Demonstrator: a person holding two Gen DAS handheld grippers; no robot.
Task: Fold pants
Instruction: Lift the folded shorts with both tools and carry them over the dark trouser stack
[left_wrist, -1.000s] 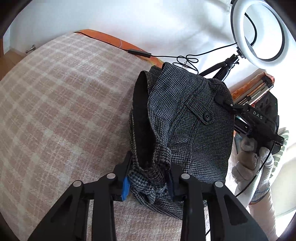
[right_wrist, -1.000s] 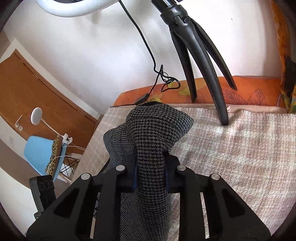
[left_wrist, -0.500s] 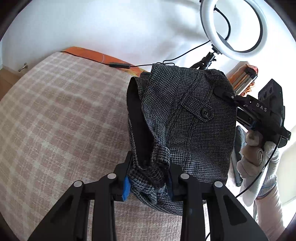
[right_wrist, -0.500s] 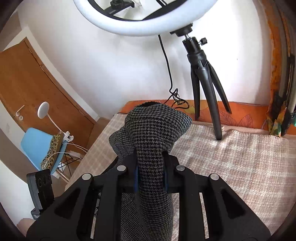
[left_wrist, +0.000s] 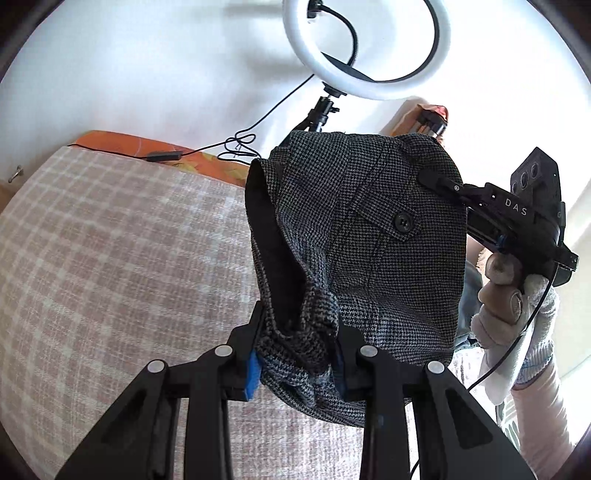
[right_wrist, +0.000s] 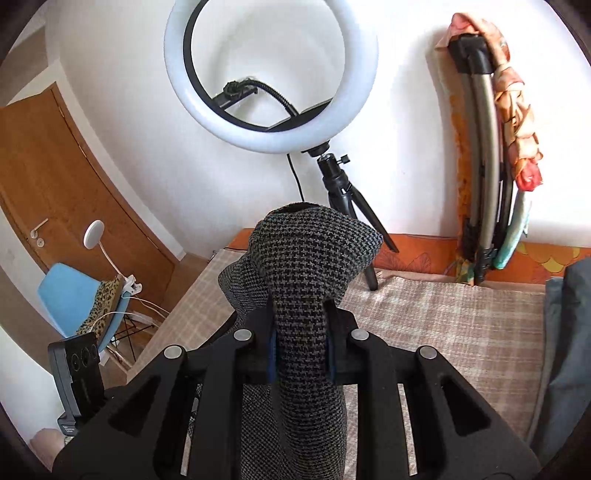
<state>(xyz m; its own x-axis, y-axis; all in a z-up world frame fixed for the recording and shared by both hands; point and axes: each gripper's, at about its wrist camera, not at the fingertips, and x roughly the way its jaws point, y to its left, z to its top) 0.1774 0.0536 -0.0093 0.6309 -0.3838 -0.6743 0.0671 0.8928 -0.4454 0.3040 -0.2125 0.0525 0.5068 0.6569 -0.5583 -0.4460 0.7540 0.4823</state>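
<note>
Raised since a second ago: both grippers have lifted the pants higher off the bed, the ring light now sitting lower and fuller in each view. Item, checked blanket (left_wrist: 110, 258), pink and cream, spread over the bed as folding surface, bare on its left portion. Item, left gripper (left_wrist: 297, 360), clenched on a bunched waistband corner, blue pad visible at one finger. Item, pants (left_wrist: 369, 240), grey houndstooth, hanging in the air between the two grippers above the blanket, buttoned pocket flap facing the left camera; held by both waist corners, probably so the legs drop straight before laying flat. Item, right gripper (right_wrist: 299, 343), clamped on the opposite waistband corner, cloth humped over its fingers. Item, ring light (right_wrist: 271, 77) on tripod, at the bed's far edge
</note>
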